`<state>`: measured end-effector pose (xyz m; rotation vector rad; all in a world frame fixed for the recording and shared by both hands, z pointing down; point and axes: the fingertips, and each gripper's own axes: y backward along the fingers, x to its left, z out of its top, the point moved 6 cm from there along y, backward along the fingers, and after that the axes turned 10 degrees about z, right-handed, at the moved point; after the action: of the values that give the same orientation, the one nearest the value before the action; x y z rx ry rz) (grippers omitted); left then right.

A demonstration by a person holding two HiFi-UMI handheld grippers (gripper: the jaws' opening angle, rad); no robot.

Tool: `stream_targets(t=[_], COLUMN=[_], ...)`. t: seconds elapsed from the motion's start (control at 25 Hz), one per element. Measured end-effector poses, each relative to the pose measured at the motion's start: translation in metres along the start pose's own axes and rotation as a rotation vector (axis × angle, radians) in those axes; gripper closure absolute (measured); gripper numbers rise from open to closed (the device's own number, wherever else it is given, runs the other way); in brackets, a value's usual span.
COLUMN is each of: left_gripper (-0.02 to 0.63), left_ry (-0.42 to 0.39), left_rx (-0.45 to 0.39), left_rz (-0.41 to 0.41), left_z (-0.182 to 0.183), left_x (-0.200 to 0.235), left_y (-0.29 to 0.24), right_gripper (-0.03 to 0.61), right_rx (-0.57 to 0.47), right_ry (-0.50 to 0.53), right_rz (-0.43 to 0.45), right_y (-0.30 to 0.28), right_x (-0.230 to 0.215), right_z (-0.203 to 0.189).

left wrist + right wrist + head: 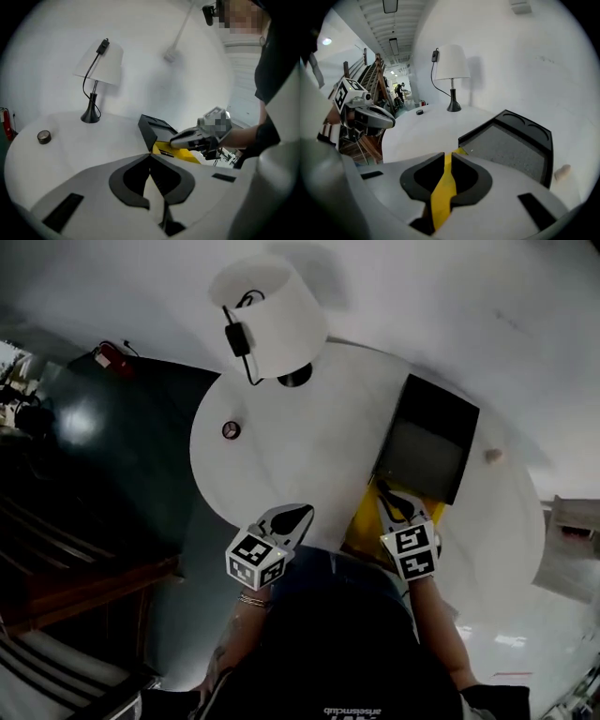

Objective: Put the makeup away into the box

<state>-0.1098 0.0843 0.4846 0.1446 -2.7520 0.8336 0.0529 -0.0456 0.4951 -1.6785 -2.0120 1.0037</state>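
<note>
The box lies open on the round white table (309,451). Its black lid (427,442), lined with grey foam (511,145), lies flat beyond the yellow base (361,526). My right gripper (394,502) hovers over the yellow base. Its jaws stand a narrow slit apart (448,154); only the yellow below shows through, and I see nothing held. My left gripper (298,514) is shut and empty (150,156), near the table's front edge, left of the box. A small round dark compact (231,430) sits at the table's left. A small beige piece (493,455) lies right of the lid.
A white-shaded lamp (267,315) with a black cord and switch stands at the back of the table. The wall is close behind it. A dark floor and wooden furniture (84,587) lie to the left. A red extinguisher (111,356) stands by the wall.
</note>
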Motion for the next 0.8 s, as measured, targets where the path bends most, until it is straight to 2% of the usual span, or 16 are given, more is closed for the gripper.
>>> stream_targets(t=[0.28, 0.8], left_gripper=[0.603, 0.603], left_ry=[-0.029, -0.006], left_rx=[-0.018, -0.033], left_rz=[-0.023, 0.012], left_z=[0.015, 0.022], left_x=[0.024, 0.091], left_y=[0.014, 0.040], right_gripper=[0.532, 0.552], right_rx=[-0.036, -0.054], right_ry=[-0.008, 0.052], right_rz=[-0.010, 0.032], right_y=[-0.006, -0.039], right_x=[0.019, 0.047], right_z=[0.026, 0.080])
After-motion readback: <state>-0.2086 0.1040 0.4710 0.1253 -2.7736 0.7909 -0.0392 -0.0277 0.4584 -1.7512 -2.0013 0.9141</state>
